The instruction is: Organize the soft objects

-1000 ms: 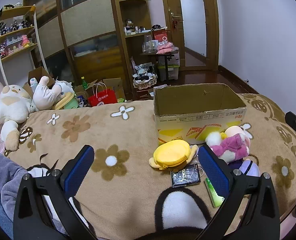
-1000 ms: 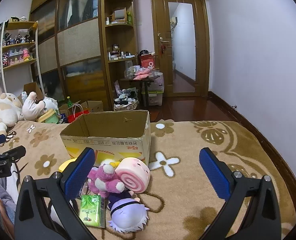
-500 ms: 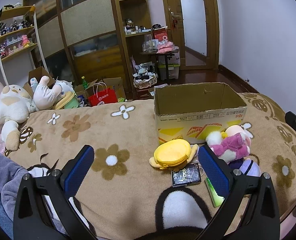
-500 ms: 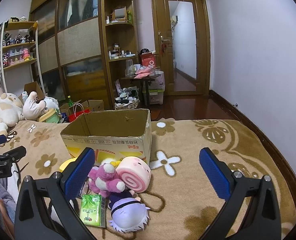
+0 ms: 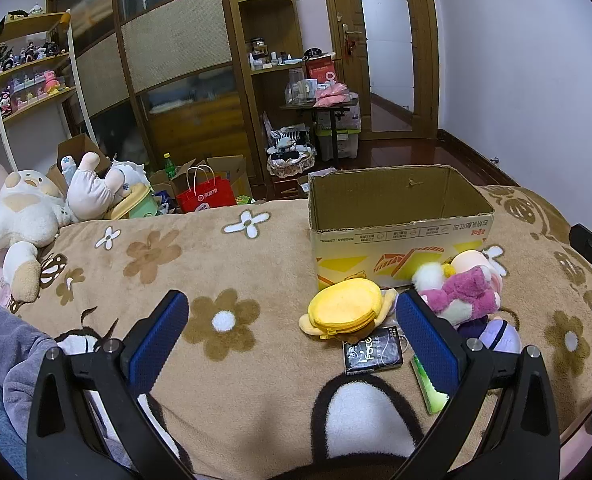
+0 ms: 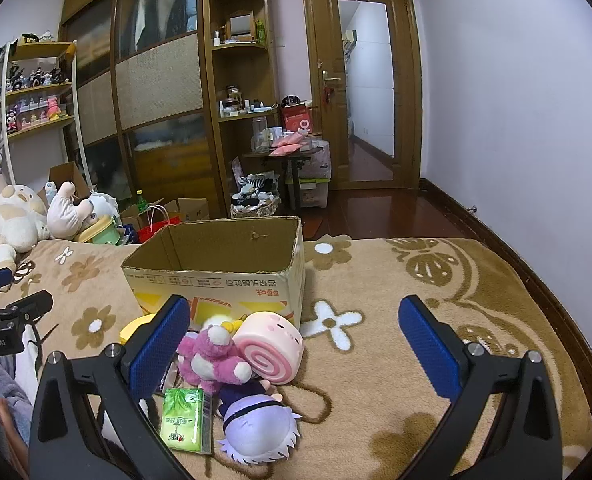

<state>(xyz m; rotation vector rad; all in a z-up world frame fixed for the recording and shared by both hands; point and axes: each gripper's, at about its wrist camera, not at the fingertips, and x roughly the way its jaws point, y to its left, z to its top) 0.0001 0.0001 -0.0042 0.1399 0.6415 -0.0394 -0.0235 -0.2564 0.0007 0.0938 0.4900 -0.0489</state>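
Observation:
An open, empty cardboard box (image 5: 400, 236) (image 6: 220, 280) stands on the brown flowered blanket. In front of it lies a heap: a yellow round plush (image 5: 346, 310), a magenta bear plush (image 5: 462, 300) (image 6: 212, 354), a pink swirl-roll plush (image 6: 270, 346) and a lilac-haired doll (image 6: 258, 430) (image 5: 500, 334). My left gripper (image 5: 292, 330) hangs open, left of and just before the yellow plush. Open too, my right gripper (image 6: 294, 338) hovers over the heap, its left finger (image 6: 158, 342) beside the bear. Neither holds anything.
A green tissue pack (image 6: 184, 420) (image 5: 428, 384) and a black packet (image 5: 372, 354) lie by the plushes. Large white plush animals (image 5: 24, 212) sit at the blanket's far left. A red paper bag (image 5: 206, 196) and clutter stand on the floor beyond. A grey sleeve (image 5: 4, 344) lies at left.
Both views have shifted only slightly; the box and plushes lie where they were, and both grippers stay open.

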